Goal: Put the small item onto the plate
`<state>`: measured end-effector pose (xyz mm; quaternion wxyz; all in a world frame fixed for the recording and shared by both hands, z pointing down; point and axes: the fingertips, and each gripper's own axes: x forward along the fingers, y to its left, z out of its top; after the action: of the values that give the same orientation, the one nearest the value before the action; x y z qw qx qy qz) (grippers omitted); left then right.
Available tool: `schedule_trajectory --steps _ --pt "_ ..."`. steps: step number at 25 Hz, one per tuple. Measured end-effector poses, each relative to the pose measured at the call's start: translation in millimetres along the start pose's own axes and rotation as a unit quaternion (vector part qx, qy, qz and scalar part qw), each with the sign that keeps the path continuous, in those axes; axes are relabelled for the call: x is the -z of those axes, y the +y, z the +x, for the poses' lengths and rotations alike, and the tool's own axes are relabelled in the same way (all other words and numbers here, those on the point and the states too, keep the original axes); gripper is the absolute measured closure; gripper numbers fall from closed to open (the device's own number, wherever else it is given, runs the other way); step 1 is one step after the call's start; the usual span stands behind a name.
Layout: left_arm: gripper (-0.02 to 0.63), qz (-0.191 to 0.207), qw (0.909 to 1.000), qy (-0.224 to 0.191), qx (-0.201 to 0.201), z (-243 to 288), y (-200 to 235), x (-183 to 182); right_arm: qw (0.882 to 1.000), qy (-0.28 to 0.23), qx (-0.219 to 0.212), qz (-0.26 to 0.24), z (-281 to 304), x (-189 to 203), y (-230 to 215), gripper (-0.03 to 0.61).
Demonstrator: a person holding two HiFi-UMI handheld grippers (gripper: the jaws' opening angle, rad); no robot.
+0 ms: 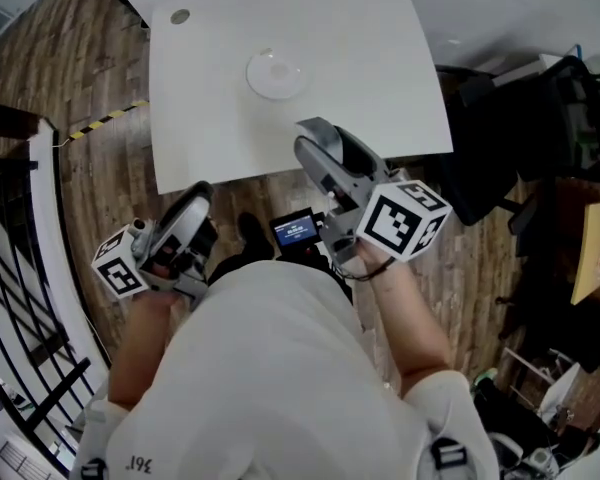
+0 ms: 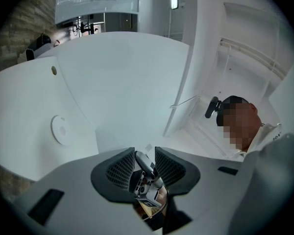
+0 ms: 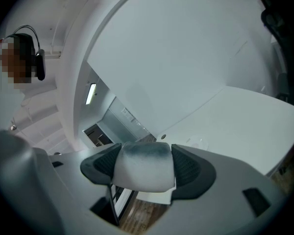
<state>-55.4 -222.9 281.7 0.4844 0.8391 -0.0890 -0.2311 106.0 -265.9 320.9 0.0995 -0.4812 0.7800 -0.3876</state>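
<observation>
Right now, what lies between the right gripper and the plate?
Nothing: the head view shows only bare white table between the right gripper, jaws shut on the small item, and the plate.

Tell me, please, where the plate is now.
In the head view the plate sits on the white table, near its middle, ahead of the right gripper.
</observation>
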Motion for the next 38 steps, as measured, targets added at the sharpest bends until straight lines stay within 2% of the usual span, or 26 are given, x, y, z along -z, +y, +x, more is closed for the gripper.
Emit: schedule_trajectory --steps 7,14,23,31,38 --pt "0.502 -0.010 0.9996 0.024 0.012 -13 13 -12 0.999 0.003 0.032 -0.025 15 13 7 0.262" --pt "0.502 -0.008 0.9999 0.013 0.002 -4 30 -15 0.995 0.032 0.056 -0.072 32 8 -17 0.262" --pt "0.502 -0.002 0.9996 0.000 -0.026 17 60 -19 0.981 0.093 0.077 -0.155 79 6 -67 0.262" --pt "0.502 -0.005 0.9986 -0.002 -0.053 38 88 -20 0.968 0.142 0.090 -0.184 111 13 -114 0.262" --pt "0.502 -0.012 0.9975 0.002 -0.070 46 113 -19 0.958 0.173 0.096 -0.208 140 20 -138 0.262"
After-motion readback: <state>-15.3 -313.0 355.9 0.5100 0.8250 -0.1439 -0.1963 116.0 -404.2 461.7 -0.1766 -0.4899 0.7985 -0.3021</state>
